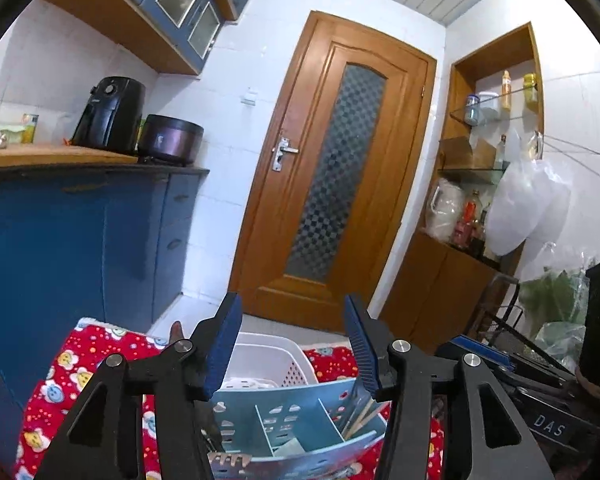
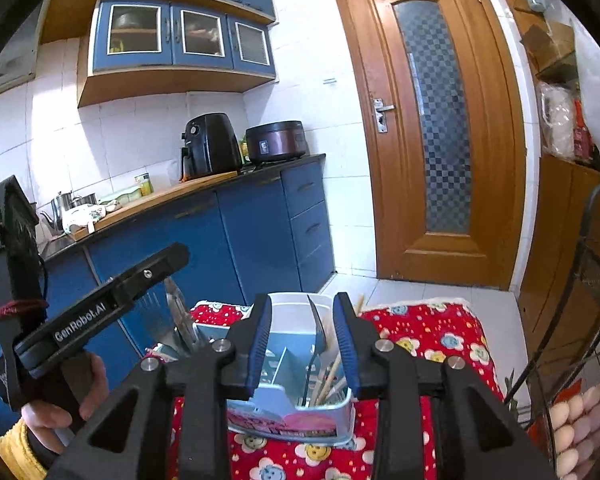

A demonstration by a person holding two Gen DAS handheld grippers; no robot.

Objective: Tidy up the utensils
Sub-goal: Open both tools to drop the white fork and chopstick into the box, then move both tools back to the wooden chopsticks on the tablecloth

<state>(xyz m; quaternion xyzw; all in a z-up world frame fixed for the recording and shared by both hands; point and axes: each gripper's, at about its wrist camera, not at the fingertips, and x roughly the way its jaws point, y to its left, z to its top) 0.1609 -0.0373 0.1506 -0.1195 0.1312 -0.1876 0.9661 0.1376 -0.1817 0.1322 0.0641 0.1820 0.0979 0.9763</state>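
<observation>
Reading "GenRobot.AI" on left gripper (image 2: 100,312); both grippers' fingers apart, empty.

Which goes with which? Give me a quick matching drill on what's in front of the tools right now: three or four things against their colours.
Things:
1. utensil holder
2. basket
3. cloth
4. door

Colours:
A. white
B. brown wood with a chequered glass panel
C. red with a cartoon print
D. light blue, with dividers

Pairs: 1-D, 2-A, 3-C, 4-B
</observation>
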